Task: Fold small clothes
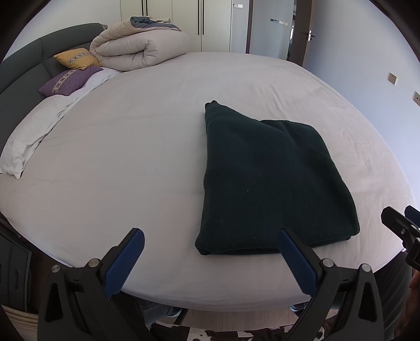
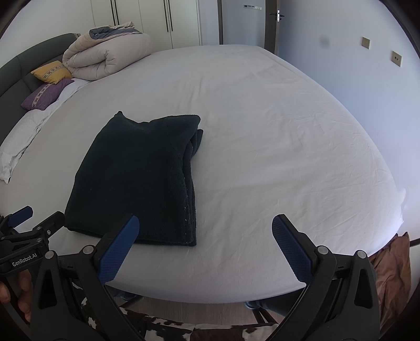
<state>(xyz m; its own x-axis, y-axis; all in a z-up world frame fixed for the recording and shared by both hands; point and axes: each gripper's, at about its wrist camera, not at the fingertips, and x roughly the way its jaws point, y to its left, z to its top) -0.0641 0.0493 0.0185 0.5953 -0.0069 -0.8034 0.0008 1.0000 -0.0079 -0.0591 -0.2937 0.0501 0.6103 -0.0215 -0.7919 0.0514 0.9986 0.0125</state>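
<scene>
A dark green knitted garment lies folded into a neat rectangle on the white bed sheet; it also shows in the right wrist view, with stacked layers along its right edge. My left gripper is open and empty, held just before the garment's near edge. My right gripper is open and empty, near the garment's near right corner. Each gripper shows in the other's view: the right gripper, the left gripper.
A rolled beige duvet sits at the bed's far left beside a yellow cushion, a purple cushion and a white pillow. A dark headboard and wardrobe doors stand behind. A cowhide rug lies below the bed edge.
</scene>
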